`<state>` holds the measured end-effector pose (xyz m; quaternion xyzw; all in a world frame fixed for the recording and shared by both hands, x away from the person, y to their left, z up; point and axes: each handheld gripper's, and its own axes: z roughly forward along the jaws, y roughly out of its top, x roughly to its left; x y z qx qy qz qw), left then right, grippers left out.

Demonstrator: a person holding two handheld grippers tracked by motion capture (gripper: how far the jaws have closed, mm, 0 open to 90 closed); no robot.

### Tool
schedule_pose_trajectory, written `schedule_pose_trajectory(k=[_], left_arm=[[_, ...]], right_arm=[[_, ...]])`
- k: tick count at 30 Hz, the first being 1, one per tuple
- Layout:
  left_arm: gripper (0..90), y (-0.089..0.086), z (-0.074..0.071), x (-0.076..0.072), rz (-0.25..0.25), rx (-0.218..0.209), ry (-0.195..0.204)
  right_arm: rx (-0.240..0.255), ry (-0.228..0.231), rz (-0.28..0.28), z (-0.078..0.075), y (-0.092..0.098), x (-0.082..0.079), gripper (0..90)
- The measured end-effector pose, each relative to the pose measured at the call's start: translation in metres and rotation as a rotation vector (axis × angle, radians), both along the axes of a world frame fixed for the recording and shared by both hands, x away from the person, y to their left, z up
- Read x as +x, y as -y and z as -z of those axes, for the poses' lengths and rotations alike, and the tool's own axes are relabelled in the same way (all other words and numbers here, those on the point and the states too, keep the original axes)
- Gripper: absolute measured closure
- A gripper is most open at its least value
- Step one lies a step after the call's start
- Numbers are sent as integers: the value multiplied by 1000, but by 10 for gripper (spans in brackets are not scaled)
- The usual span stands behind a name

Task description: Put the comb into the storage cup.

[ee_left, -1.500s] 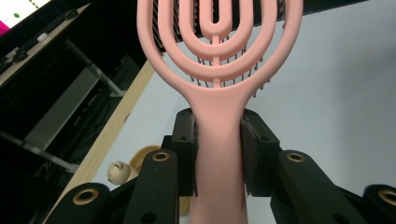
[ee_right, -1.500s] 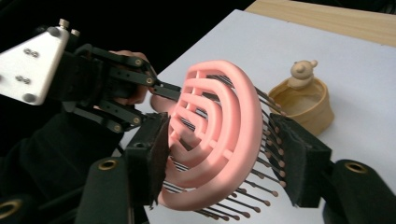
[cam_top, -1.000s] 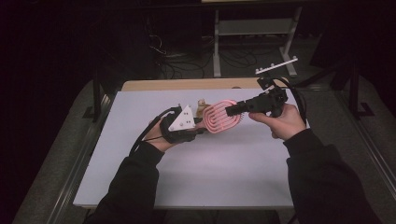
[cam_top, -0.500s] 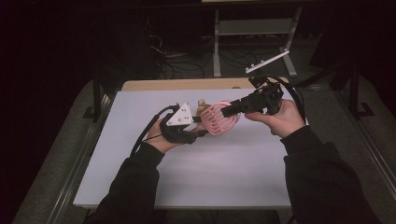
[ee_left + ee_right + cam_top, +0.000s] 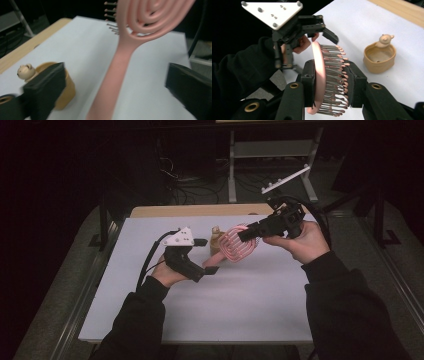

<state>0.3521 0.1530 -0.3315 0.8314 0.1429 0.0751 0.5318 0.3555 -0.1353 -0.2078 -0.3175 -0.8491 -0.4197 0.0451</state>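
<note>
Nearest the person, at about seven o'clock on the white worktop point(image 5: 250, 310), the left gripper point(image 5: 206, 256) has its fingers wide apart, one on each side of the pink hairbrush's point(image 5: 235, 246) handle without touching it. Just past it, toward one o'clock, the right gripper point(image 5: 249, 234) holds the brush off the worktop, fingers point(image 5: 309, 82) clamped across its bristled head. Farther back, near twelve o'clock, stands a small tan cup point(image 5: 379, 59) with what looks like a bear figure on its rim.

hairbrush point(image 5: 117, 65) head and handle cropped
</note>
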Motion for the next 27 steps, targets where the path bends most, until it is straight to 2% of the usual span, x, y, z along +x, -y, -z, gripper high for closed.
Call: schedule_pose_trajectory(k=[2,7,12,19,24,27], left_arm=[[0,-4,-2,-2,-4,-12,16],[0,-12,-1,-7,-30,3,69],[0,-18,9,-8,-64,49,98],[0,-28,18,-4,-99,72,97],[0,-38,23,-1,-132,69,84],[0,-46,24,0,-148,47,76]], right_arm=[[2,7,5,-3,1,1,639],[1,24,25,-11,4,4,639],[-2,39,44,-18,6,8,639],[-15,55,59,-27,2,8,639],[-25,52,75,-32,2,13,639],[-26,55,90,-34,3,18,638]])
